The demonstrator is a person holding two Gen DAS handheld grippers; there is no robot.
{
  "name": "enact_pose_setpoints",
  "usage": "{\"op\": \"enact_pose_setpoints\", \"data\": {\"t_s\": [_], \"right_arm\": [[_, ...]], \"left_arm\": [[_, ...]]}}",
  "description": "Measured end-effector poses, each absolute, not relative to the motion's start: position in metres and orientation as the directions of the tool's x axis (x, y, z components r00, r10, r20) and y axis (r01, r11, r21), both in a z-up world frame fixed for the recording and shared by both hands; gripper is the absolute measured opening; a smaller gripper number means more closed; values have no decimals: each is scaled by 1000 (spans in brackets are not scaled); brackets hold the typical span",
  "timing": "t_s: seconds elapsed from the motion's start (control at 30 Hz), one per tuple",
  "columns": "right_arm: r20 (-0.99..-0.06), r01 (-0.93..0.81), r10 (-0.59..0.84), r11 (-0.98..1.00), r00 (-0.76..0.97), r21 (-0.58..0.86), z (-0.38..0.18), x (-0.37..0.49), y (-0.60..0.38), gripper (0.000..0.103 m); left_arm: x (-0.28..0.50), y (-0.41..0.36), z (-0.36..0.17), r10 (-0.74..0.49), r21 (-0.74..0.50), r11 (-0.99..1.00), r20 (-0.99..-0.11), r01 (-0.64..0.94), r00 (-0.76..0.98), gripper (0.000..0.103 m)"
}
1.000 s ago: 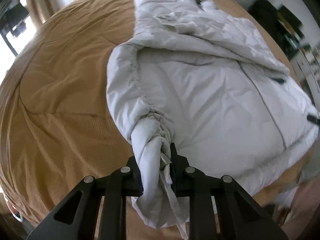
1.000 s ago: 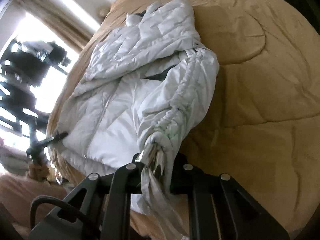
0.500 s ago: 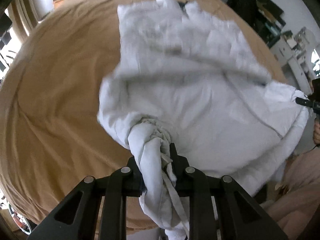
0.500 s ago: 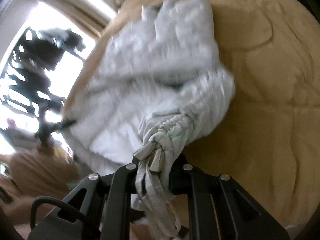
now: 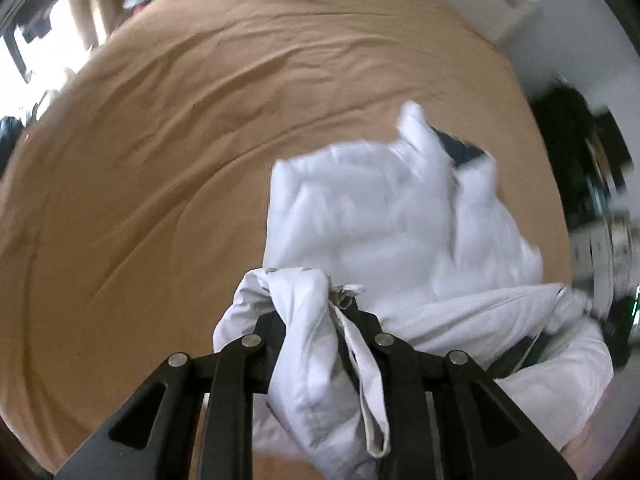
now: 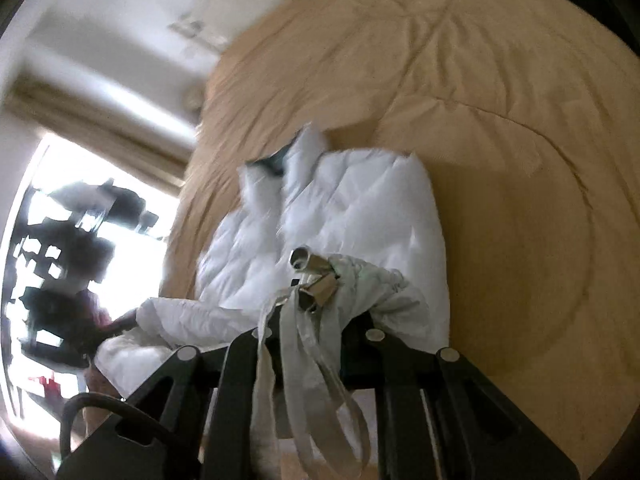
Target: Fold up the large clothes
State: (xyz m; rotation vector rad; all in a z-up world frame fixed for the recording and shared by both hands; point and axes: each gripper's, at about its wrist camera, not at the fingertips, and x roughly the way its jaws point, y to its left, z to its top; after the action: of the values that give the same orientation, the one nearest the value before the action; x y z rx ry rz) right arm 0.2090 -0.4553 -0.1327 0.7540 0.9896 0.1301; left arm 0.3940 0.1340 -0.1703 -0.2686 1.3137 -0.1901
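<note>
A white puffer jacket (image 5: 400, 232) lies on the tan bed cover (image 5: 160, 160), its dark-lined collar (image 5: 460, 152) at the far end. My left gripper (image 5: 316, 312) has a bunched corner of the hem between its fingers; the jaws are opening, and the pads still press on the cloth. In the right wrist view the jacket (image 6: 360, 208) is doubled over on itself. My right gripper (image 6: 316, 316) is shut on the other hem corner. Metal cord ends (image 6: 312, 264) and drawstring loops (image 6: 312, 380) hang from that corner.
The tan bed cover (image 6: 520, 160) spreads wide to the right of the jacket. A bright window with a dark stand (image 6: 80, 220) is on the left. Dark furniture (image 5: 580, 152) stands past the bed's right edge, and a curtain (image 5: 80, 20) hangs at the far left.
Both grippers have swept the hem up and forward toward the collar. The jacket, spread long a second ago, is now folded over itself and looks much shorter.
</note>
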Motion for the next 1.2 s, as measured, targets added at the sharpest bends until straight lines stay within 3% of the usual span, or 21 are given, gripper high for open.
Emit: {"op": "enact_pose_setpoints", "data": {"t_s": [0.23, 0.33, 0.43, 0.53, 0.6, 0.63, 0.73, 0.87, 0.93, 1.07, 1.2], "right_arm": [[-734, 391, 345, 673, 585, 628, -224, 283, -477, 14], [-697, 406, 382, 606, 607, 684, -247, 287, -483, 16], [-621, 383, 457, 511, 637, 770, -246, 277, -495, 27], [-546, 380, 486, 403, 683, 833, -234, 260, -508, 54], [-501, 336, 433, 403, 750, 851, -206, 236, -508, 85], [-505, 324, 377, 448, 777, 833, -190, 224, -504, 87], [-510, 267, 216, 651, 832, 711, -138, 188, -468, 88], [-496, 93, 226, 837, 838, 539, -119, 168, -370, 84], [-536, 41, 205, 910, 819, 412, -130, 172, -321, 83], [-741, 59, 72, 987, 668, 149, -201, 209, -261, 79], [-735, 26, 14, 999, 678, 43, -222, 218, -254, 82]], "left_arm": [[455, 116, -270, -222, -261, 956, -942, -135, 250, 24], [452, 117, -281, -225, -270, 956, -928, -119, 298, 25], [448, 125, -284, -255, -314, 937, -913, -149, 318, 25], [445, 125, -282, -243, -307, 939, -912, -157, 330, 25], [444, 119, -280, -207, -266, 953, -919, -141, 336, 25], [442, 115, -277, -197, -256, 957, -919, -138, 340, 25], [440, 113, -275, -183, -244, 960, -917, -137, 353, 25], [439, 114, -274, -182, -247, 959, -913, -140, 364, 25], [438, 117, -270, -184, -253, 955, -912, -152, 366, 26], [435, 133, -252, -246, -322, 932, -898, -164, 365, 29], [431, 175, -222, -393, -491, 846, -839, -211, 376, 35]]}}
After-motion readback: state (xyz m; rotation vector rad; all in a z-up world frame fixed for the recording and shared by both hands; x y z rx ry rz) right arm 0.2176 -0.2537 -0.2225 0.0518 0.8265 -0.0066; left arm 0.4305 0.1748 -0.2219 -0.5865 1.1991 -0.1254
